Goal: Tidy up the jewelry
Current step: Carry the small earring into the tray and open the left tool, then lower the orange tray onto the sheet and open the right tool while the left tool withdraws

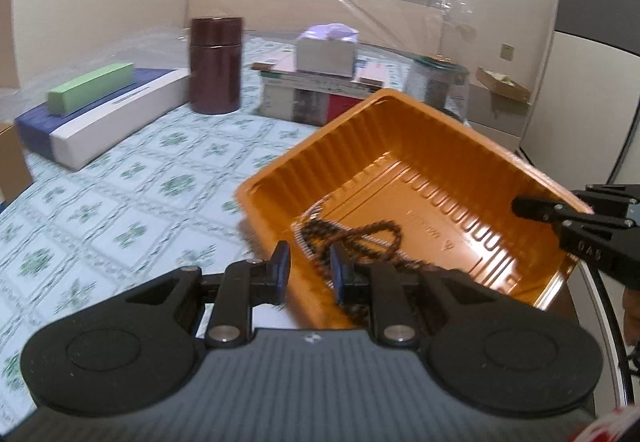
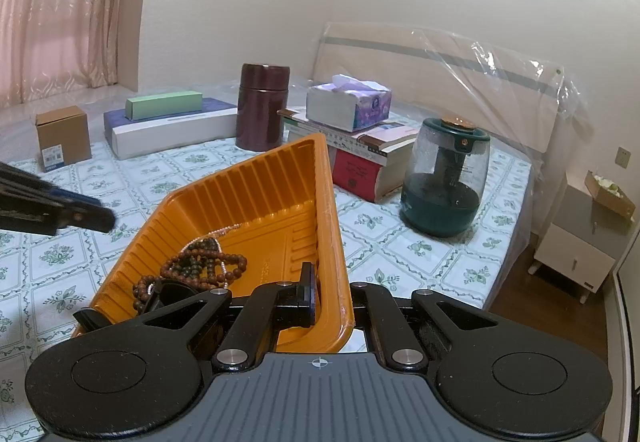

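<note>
An orange plastic tray (image 2: 256, 186) is held tilted above the bed, and my right gripper (image 2: 330, 284) is shut on its near right wall. In the left wrist view that gripper (image 1: 536, 208) clamps the tray's (image 1: 400, 130) right rim. Brown bead strings (image 2: 200, 266) lie heaped in the tray's low corner, with a thin pale chain (image 2: 224, 232) among them. My left gripper (image 1: 310, 264) stands open just short of the tray's near corner, and the beads (image 1: 360, 238) show beyond its fingers. From the right wrist it (image 2: 96, 216) is left of the tray, clear of it.
Along the far side of the floral bed sheet (image 2: 80, 178) are a maroon canister (image 2: 262, 106), a tissue box (image 2: 348, 102) on stacked books, a green humidifier (image 2: 444, 178), a green box on a long blue-and-white box (image 2: 168, 130), and a cardboard box (image 2: 62, 138). A nightstand (image 2: 580, 242) stands at the right.
</note>
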The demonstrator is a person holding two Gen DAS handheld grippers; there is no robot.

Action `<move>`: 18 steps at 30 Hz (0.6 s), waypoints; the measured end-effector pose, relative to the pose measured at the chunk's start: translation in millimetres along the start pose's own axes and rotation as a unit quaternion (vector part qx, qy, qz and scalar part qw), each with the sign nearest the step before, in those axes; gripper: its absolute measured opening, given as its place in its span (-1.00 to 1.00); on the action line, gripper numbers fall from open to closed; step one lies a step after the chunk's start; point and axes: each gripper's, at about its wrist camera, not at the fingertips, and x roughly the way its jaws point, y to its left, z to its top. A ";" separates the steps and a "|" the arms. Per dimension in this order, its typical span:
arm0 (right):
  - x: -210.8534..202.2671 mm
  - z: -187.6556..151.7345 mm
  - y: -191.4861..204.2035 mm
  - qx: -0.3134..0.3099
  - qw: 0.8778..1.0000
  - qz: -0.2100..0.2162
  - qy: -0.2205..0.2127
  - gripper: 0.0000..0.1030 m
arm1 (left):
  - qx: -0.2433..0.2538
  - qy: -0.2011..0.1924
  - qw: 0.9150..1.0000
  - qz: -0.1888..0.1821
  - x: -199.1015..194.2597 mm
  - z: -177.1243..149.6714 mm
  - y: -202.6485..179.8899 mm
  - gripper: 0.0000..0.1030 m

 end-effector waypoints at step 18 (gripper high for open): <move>21.6 -17.6 -58.2 0.138 0.987 0.065 0.046 -0.89 | -0.067 0.014 0.996 0.064 -54.5 -43.1 55.9 -0.54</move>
